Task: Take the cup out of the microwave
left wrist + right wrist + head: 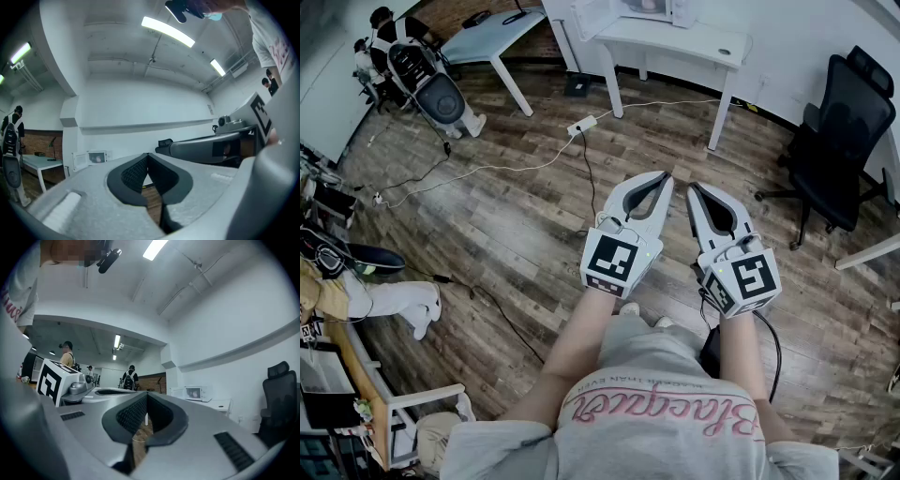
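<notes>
A white microwave stands on a white table at the far side of the room, its door swung open. Something pinkish, probably the cup, shows inside it. In the left gripper view the microwave is small and far off. My left gripper and right gripper are held side by side over the wooden floor, well short of the table. Both point toward it with jaws closed tip to tip and nothing between them.
A black office chair stands at the right. A power strip with trailing cables lies on the floor before the table. A second table and a person with a backpack are at the upper left.
</notes>
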Available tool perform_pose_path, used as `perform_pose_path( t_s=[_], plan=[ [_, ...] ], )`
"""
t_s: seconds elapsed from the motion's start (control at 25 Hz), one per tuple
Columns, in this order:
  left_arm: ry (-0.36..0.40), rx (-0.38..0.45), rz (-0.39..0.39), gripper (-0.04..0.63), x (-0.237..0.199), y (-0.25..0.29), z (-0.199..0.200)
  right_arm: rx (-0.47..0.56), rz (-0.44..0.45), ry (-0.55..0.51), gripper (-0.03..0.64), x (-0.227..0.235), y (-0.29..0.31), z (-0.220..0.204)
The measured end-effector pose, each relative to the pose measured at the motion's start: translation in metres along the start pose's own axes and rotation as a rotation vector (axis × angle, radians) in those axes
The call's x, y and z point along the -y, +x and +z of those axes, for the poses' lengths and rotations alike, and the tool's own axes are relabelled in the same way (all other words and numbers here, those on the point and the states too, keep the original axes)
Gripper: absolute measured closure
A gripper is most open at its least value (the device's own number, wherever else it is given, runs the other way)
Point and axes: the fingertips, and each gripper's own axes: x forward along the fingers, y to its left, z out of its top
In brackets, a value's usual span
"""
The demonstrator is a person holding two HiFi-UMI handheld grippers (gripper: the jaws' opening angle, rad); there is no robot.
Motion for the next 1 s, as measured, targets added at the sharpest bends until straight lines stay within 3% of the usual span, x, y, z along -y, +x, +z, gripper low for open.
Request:
perform_pose_path(
  t_s=[0.48,0.64,0.8,1.0],
  plan=[
    [0.01,-0.004,0.041,0.589,0.0,-0.021,0.002,-0.018,0.049,-0.015,0.606,-0.027,-0.001,-0.004],
    [0.029,-0.02,0.062,0.589,-0.017,-0.013,-0.002,0.018,0.061,0.001,0.606,-0.023,0.015,0.004],
    [-0.02,-0.005,0.056,0.589,-0.035,0.003,-0.003,0.002,0.062,-0.021,0.606,-0.014,0.033,0.002],
    [-0.014,-0.015,0.029,0.589,-0.055,0.028,-0.009,-0.023,0.044,-0.051,0.606,0.003,0.062,-0.005]
  ],
)
